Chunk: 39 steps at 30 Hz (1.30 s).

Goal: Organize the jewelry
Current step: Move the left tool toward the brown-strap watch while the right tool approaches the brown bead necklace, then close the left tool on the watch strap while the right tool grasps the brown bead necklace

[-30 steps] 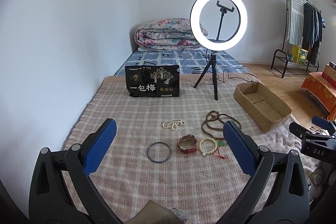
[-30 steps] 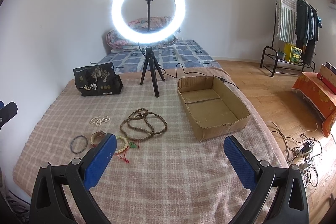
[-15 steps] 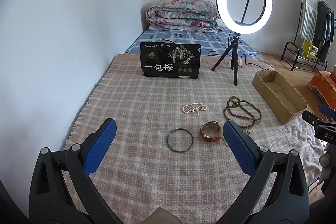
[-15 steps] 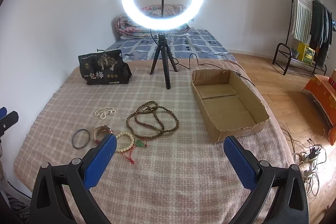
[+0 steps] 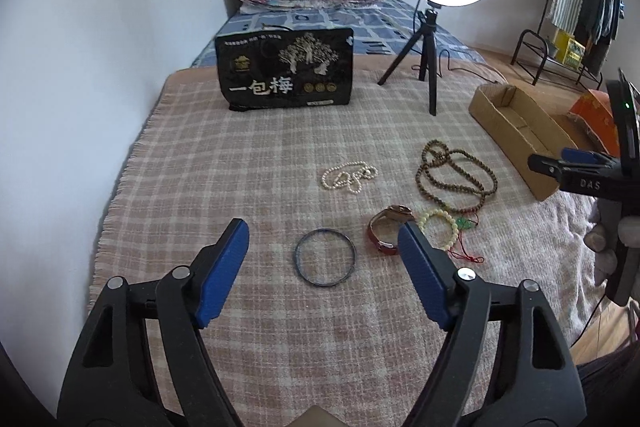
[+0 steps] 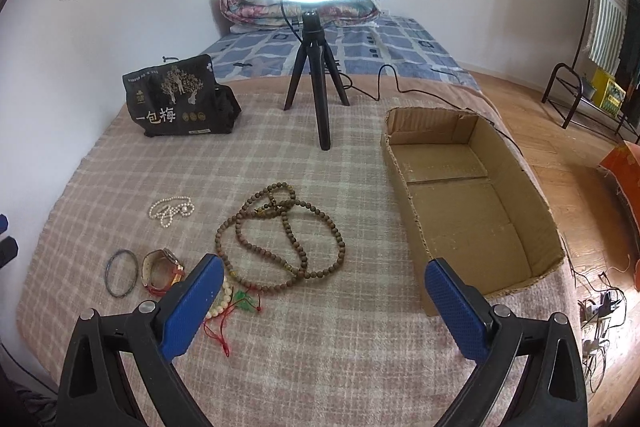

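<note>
Jewelry lies on a pink plaid blanket (image 5: 256, 163). A dark blue bangle (image 5: 325, 262) lies just ahead of my open, empty left gripper (image 5: 322, 257). To its right are a red-strap watch (image 5: 386, 233), a cream bead bracelet with red cord (image 5: 440, 227), a white pearl strand (image 5: 349, 176) and a long brown bead necklace (image 5: 456, 175). My right gripper (image 6: 324, 295) is open and empty, just short of the brown necklace (image 6: 280, 239). An empty cardboard box (image 6: 472, 203) sits to the right.
A ring light on a black tripod (image 6: 316, 83) stands behind the jewelry, its cable trailing right. A black printed bag (image 5: 285, 69) stands at the back left. A white wall runs along the left. The bed edge drops to wooden floor with cables (image 6: 600, 303) on the right.
Both grippers have moved forward and lower toward the jewelry. The left gripper now frames the blue bangle; the right gripper is closer to the brown necklace and box. Both stay open.
</note>
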Each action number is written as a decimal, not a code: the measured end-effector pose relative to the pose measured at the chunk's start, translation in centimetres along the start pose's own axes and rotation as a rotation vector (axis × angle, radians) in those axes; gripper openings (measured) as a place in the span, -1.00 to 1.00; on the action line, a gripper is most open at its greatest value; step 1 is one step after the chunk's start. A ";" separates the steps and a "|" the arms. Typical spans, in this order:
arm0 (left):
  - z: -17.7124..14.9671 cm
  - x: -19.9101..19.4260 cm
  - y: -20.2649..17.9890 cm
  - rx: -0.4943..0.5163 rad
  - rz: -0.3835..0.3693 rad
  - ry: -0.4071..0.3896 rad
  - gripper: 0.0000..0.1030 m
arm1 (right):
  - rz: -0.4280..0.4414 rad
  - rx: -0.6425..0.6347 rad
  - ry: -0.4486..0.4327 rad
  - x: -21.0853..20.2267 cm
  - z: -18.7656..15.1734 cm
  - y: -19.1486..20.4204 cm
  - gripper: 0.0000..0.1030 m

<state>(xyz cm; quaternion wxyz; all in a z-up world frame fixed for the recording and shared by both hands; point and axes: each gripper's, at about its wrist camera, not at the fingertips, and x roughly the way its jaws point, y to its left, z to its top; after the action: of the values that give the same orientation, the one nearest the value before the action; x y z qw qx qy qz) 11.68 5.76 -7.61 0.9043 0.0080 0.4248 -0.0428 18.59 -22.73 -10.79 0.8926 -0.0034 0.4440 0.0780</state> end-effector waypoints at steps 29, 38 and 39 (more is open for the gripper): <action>1.1 12.7 -2.3 0.021 -0.191 0.257 -0.23 | 0.240 0.093 0.324 15.6 2.9 3.3 0.63; 1.1 13.9 -3.0 0.050 -0.191 0.267 -0.27 | 0.122 -0.050 0.330 16.5 3.0 6.3 0.61; 1.0 14.0 -3.0 0.052 -0.191 0.268 -0.27 | 0.111 -0.064 0.326 16.6 3.1 6.5 0.61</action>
<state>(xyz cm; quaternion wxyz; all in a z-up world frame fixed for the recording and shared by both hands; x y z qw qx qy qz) 21.11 1.74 -17.63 0.8309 -0.0036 0.5390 -0.1381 29.94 -13.81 -21.66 0.8026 -0.0197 0.5795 0.1398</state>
